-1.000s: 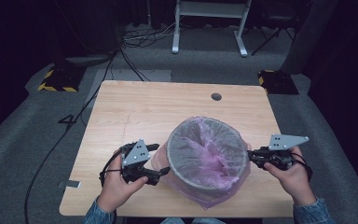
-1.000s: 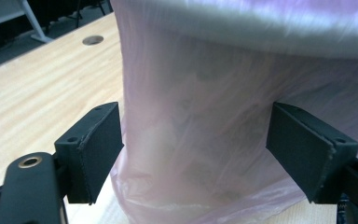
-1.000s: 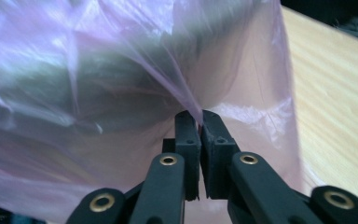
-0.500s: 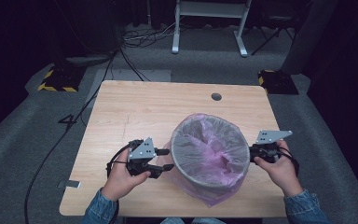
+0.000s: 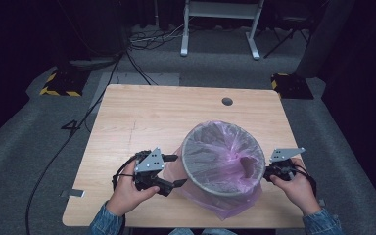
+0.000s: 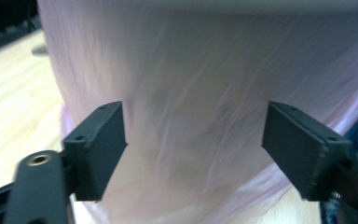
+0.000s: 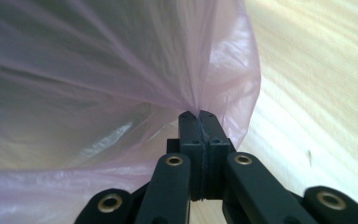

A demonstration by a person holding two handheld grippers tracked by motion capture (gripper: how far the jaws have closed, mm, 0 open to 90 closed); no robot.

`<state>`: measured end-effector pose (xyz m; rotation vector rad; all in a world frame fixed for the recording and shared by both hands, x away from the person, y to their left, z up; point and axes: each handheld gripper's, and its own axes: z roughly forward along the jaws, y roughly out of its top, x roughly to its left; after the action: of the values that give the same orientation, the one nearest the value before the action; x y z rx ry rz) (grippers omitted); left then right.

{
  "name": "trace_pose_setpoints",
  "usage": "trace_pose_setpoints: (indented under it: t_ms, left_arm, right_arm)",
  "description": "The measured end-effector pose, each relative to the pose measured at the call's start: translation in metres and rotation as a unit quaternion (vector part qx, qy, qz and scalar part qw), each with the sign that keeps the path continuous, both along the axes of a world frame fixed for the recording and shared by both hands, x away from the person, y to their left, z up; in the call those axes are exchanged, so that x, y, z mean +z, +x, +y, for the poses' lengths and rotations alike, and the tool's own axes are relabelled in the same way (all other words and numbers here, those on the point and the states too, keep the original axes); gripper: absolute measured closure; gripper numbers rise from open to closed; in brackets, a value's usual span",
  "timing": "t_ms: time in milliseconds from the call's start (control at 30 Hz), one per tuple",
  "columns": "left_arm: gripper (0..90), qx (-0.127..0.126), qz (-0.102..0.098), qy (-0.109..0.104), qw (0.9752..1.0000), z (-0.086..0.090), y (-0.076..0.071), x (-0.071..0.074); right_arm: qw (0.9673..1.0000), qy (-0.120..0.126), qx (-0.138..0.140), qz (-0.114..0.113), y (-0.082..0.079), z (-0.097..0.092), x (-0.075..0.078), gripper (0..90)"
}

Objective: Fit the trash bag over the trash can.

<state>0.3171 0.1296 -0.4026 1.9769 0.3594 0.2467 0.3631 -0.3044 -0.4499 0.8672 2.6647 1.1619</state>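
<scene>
Right gripper has its two black jaws pressed fully together on a fold of the pink plastic bag; in the right gripper view the film gathers into a tight pleat exactly at the jaw tips. Seen from the high view, this gripper sits at 3 o'clock of the bin, just beside its rim.

Left gripper is at 9 o'clock of the bin. Its jaws have just been opening and now stand wide apart. In the left gripper view the bag-covered wall of the bin is straight ahead between them, but the pads do not press on it, so this gripper holds nothing.

The bin stands on the wooden table, toward the 5 o'clock part of the tabletop and near the edge at the person's side. The bag lines it, folds over the rim, and hangs loose down the outside; at 6 o'clock the loose film spreads on the wood almost to the table edge.

Free room is mostly at 12 o'clock and 10 o'clock from the bin, where the tabletop is bare up to a small round hole near the far edge. At 3 o'clock the right hand is already close to the table's side edge. A piece of tape lies at the 8 o'clock corner.
</scene>
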Motion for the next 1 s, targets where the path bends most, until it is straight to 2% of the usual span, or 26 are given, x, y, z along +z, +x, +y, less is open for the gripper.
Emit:
trace_pose_setpoints:
  t_ms: [100,167,300,367,467,500,533,667,733,800,900,1000]
  left_arm:
    - [16.8,-0.011,-0.007,-0.004,0.9999,-0.002,-0.006,0.008]
    - [16.7,-0.010,-0.012,-0.004,0.9999,-0.003,-0.007,0.012]
    - [16.8,-0.001,-0.015,-0.006,0.9999,0.000,0.001,0.015]
    - [19.2,-0.013,-0.028,-0.002,0.9995,0.000,0.004,0.017]
    - [27.8,-0.046,-0.044,-0.001,0.9980,-0.001,0.008,0.021]
    - [34.8,-0.057,-0.046,-0.007,0.9973,-0.002,0.009,0.022]
    - [41.3,-0.058,-0.047,-0.003,0.9972,-0.002,0.009,0.023]
    - [65.7,-0.057,-0.057,0.005,0.9967,-0.004,0.008,0.025]
    - [80.6,-0.045,-0.047,0.008,0.9978,-0.004,0.007,0.026]
    - [90.0,-0.031,-0.039,0.018,0.9986,-0.005,0.006,0.027]
    - [90.0,-0.011,-0.027,0.028,0.9992,-0.005,0.006,0.025]
    - [90.0,0.001,-0.006,0.048,0.9988,-0.006,0.009,0.017]
  right_arm:
    - [1.0000,0.003,0.002,-0.003,-0.005,-0.003,0.002,86.8]
    - [0.9998,0.012,0.002,-0.017,-0.008,-0.003,0.007,86.7]
    - [0.9987,0.028,0.008,-0.042,-0.011,-0.002,0.024,86.8]
    - [0.9978,0.036,0.017,-0.053,-0.013,-0.002,0.031,86.6]
    - [0.9950,0.053,0.047,-0.071,-0.015,-0.002,0.041,86.6]
    - [0.9945,0.055,0.048,-0.074,-0.015,-0.002,0.043,86.8]
    - [0.9942,0.055,0.048,-0.078,-0.015,-0.002,0.045,87.1]
    - [0.9937,0.062,0.046,-0.082,-0.013,-0.004,0.049,88.1]
    - [0.9936,0.063,0.042,-0.083,-0.012,-0.006,0.049,88.6]
    - [0.9937,0.065,0.036,-0.084,-0.012,-0.009,0.050,90.0]
    - [0.9937,0.072,0.028,-0.082,-0.014,-0.013,0.052,90.0]
    - [0.9951,0.066,0.027,-0.068,-0.016,-0.016,0.047,90.0]
